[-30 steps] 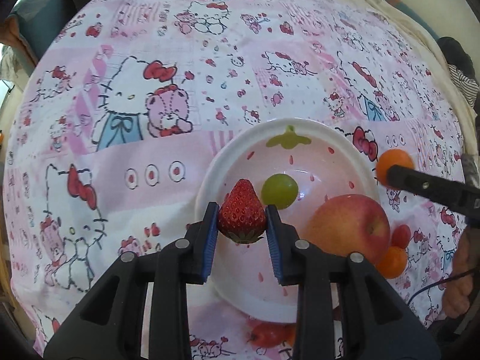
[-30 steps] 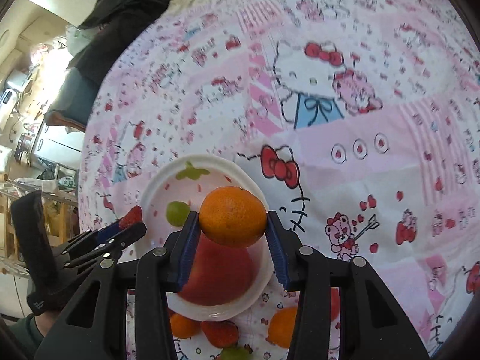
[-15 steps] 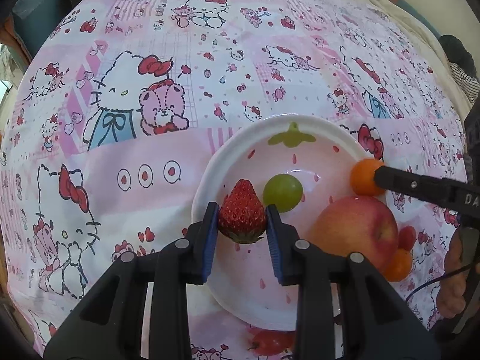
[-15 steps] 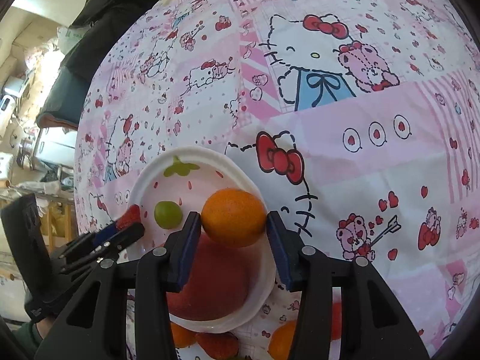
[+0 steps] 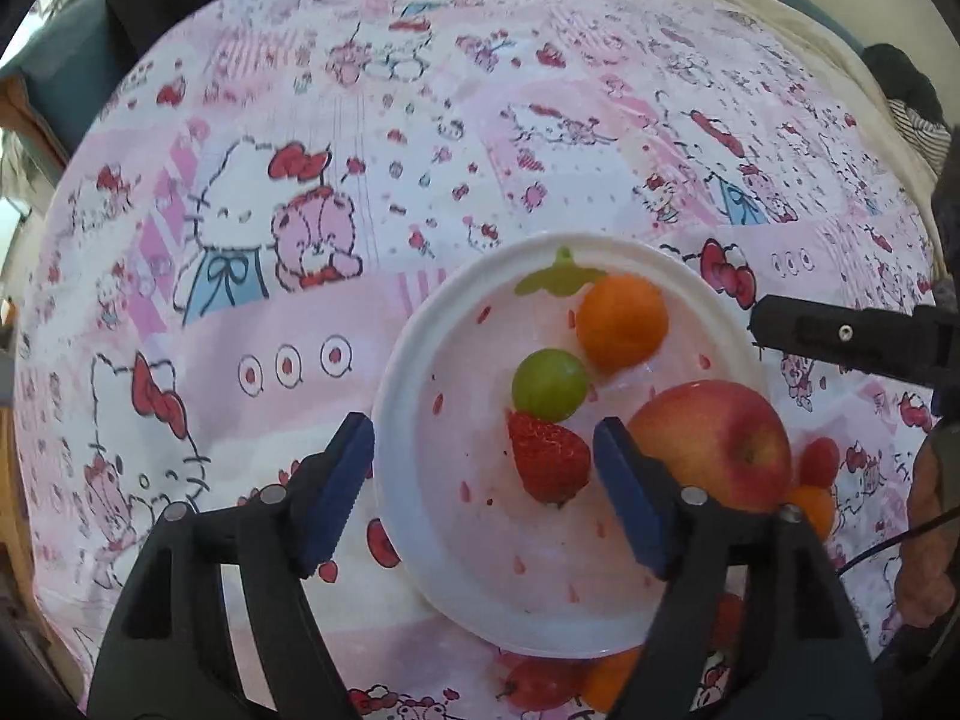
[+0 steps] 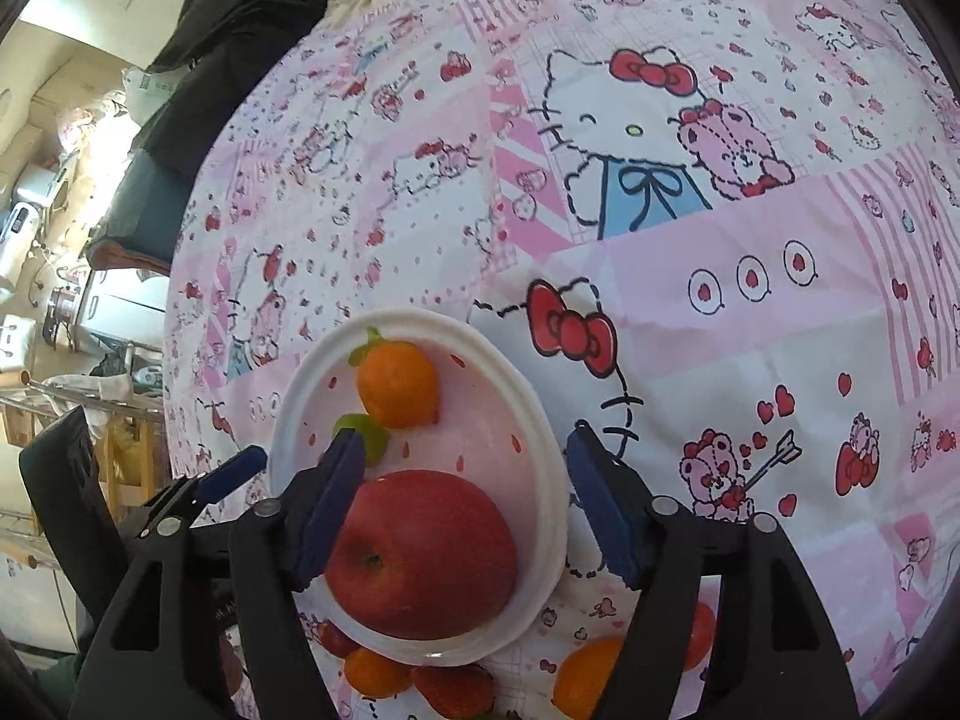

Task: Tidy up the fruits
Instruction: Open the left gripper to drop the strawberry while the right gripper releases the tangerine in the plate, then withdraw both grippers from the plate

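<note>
1. The white plate (image 5: 408, 420) sits on the pink cartoon-print cloth (image 5: 300, 360); wide bare cloth lies left and far of it.
2. Left hand-held gripper (image 5: 483, 468): jaws spread wide, empty, straddling the plate's left rim. Right hand-held gripper (image 6: 465, 495): jaws apart, empty, over the plate's right rim.
3. On the plate: one strawberry (image 5: 547, 463), one green grape (image 5: 549, 385), one mandarin (image 5: 622, 322), one red apple (image 5: 714, 444).
4. Loose fruit at the plate's near edge (image 6: 375, 672) is partly hidden behind the gripper; I can't count it.
</note>
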Demonstrator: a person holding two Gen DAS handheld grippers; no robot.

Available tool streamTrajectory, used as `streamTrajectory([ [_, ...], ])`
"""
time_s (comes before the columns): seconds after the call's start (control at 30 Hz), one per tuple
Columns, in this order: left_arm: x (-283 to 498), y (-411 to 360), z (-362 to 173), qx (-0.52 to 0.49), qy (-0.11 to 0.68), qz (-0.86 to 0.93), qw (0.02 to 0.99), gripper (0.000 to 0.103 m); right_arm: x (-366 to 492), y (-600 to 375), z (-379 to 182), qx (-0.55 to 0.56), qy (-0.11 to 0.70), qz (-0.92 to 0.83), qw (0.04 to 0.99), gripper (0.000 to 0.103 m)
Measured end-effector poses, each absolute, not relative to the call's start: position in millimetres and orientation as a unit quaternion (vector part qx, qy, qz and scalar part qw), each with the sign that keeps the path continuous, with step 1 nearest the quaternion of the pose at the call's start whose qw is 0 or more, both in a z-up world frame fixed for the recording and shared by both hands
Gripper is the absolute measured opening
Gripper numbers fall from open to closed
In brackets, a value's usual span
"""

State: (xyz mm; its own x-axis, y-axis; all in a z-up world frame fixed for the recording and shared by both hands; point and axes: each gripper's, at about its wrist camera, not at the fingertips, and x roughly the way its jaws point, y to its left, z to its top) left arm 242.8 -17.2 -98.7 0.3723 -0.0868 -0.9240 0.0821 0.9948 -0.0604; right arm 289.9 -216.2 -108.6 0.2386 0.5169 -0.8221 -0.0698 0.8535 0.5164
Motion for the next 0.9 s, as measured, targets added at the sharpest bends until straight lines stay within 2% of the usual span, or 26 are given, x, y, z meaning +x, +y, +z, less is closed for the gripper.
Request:
streamTrajectory([
  [0.63,227,-11,-72,0.003,0.519,-0.008,0.854,0.073,264,-224,-73,0.164,0.554,0.195,0.792,0.073],
  [0.73,219,-7,-64,-0.015,0.513,-0.010,0.858,0.073,254,-228,-60,0.153,0.537,0.184,0.809,0.083],
  [0.9,203,-1,-54,-0.026,0.520,-0.024,0.854,0.073,238,-241,-45,0.161,0.523,0.181,0.817,0.085],
])
